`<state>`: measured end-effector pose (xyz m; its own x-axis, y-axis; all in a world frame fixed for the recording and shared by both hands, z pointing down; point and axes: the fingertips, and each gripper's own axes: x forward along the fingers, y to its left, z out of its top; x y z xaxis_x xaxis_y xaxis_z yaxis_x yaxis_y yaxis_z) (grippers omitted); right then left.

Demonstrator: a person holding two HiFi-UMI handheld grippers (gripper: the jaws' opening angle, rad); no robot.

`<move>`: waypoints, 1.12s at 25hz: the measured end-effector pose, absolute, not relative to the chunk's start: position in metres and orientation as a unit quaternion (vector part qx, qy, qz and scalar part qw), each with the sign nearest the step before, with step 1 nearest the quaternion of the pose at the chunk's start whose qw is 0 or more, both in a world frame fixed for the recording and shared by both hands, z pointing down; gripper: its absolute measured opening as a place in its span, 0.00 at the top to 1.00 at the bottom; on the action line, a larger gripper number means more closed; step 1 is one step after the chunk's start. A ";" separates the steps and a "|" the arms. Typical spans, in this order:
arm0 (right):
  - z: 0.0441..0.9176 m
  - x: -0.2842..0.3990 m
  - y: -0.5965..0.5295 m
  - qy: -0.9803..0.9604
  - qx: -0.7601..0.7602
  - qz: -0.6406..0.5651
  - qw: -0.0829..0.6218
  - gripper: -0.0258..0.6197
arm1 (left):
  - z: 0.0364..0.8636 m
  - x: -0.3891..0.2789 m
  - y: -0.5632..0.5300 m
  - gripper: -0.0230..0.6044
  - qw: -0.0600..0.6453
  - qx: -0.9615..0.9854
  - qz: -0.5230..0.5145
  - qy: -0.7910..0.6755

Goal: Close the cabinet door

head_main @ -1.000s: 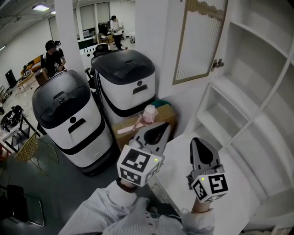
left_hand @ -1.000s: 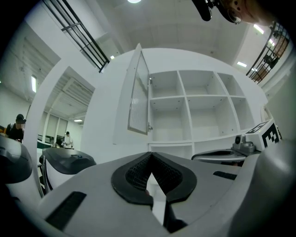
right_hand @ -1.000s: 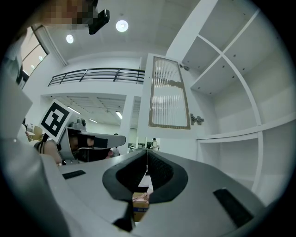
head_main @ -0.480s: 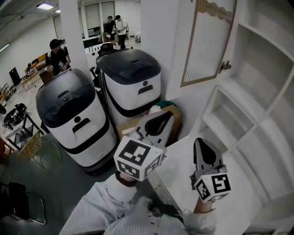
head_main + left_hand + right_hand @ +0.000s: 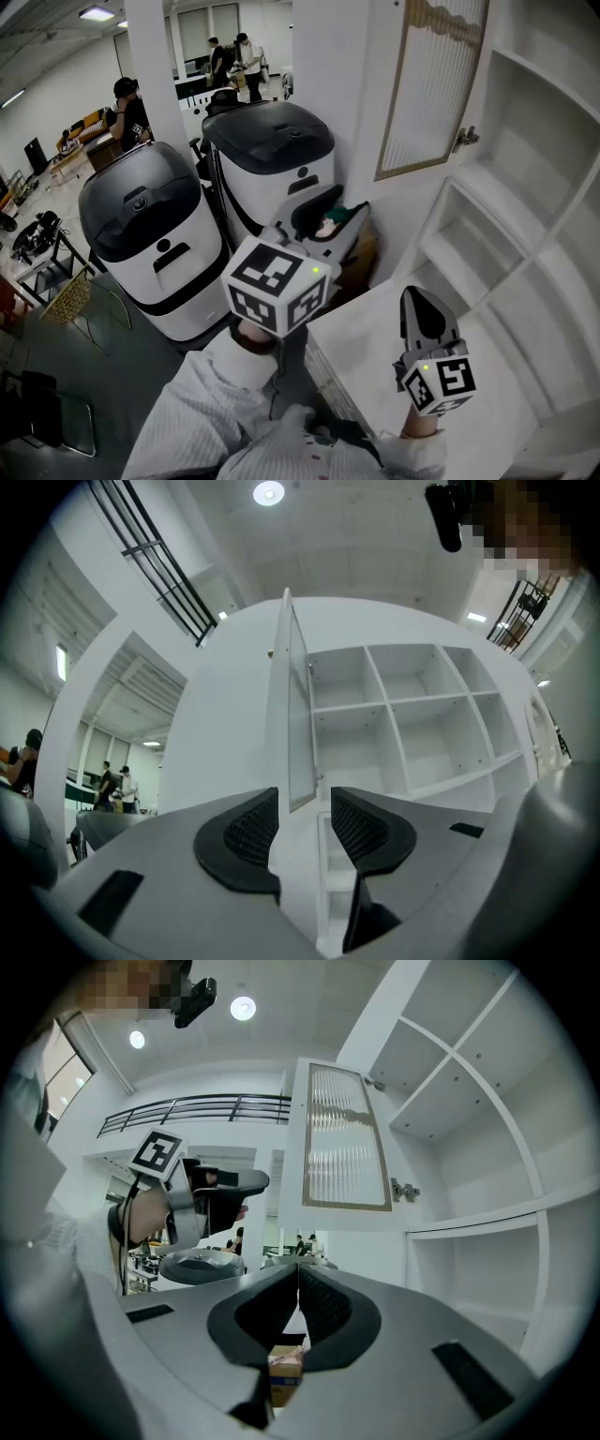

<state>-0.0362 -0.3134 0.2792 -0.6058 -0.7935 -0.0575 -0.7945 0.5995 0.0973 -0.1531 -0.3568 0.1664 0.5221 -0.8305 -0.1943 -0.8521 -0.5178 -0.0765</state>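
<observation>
The white cabinet door (image 5: 431, 84), with a ribbed glass pane in a gold frame, stands swung open from the white shelf unit (image 5: 525, 187) on its hinge (image 5: 464, 139). My left gripper (image 5: 330, 217) is raised below and left of the door, clear of it. Its jaws are opening with nothing between them. In the left gripper view the door (image 5: 298, 714) shows edge-on beyond the gap of the left gripper (image 5: 305, 822). My right gripper (image 5: 424, 314) hovers shut over the white counter (image 5: 366, 352), empty. The right gripper view shows the door (image 5: 345, 1138) ahead, above the right gripper (image 5: 298, 1277).
Two large white machines with black lids (image 5: 155, 244) (image 5: 277, 159) stand on the floor at the left. A cardboard box (image 5: 364, 255) sits between them and the cabinet. A white pillar (image 5: 155, 66) rises behind. Several people stand far back in the room.
My left gripper has risen toward the door and its jaws have gone from shut to apart. The right gripper has stayed in place.
</observation>
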 end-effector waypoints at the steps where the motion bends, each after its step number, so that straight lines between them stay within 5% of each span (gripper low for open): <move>1: 0.280 -0.036 -0.314 0.894 -0.444 0.056 0.003 0.94 | 0.161 -0.155 -0.361 0.68 0.084 -0.868 0.067 0.485; 5: 0.281 -0.039 -0.315 0.896 -0.440 0.054 0.003 0.94 | 0.145 -0.160 -0.379 0.60 0.084 -0.869 0.064 0.484; 19: 0.283 -0.043 -0.324 0.894 -0.445 0.053 0.006 0.94 | 0.119 -0.153 -0.421 0.61 0.088 -0.884 0.055 0.455; 28: 0.292 -0.044 -0.336 0.886 -0.461 0.043 -0.002 0.94 | 0.115 -0.148 -0.433 0.82 0.079 -0.903 0.064 0.417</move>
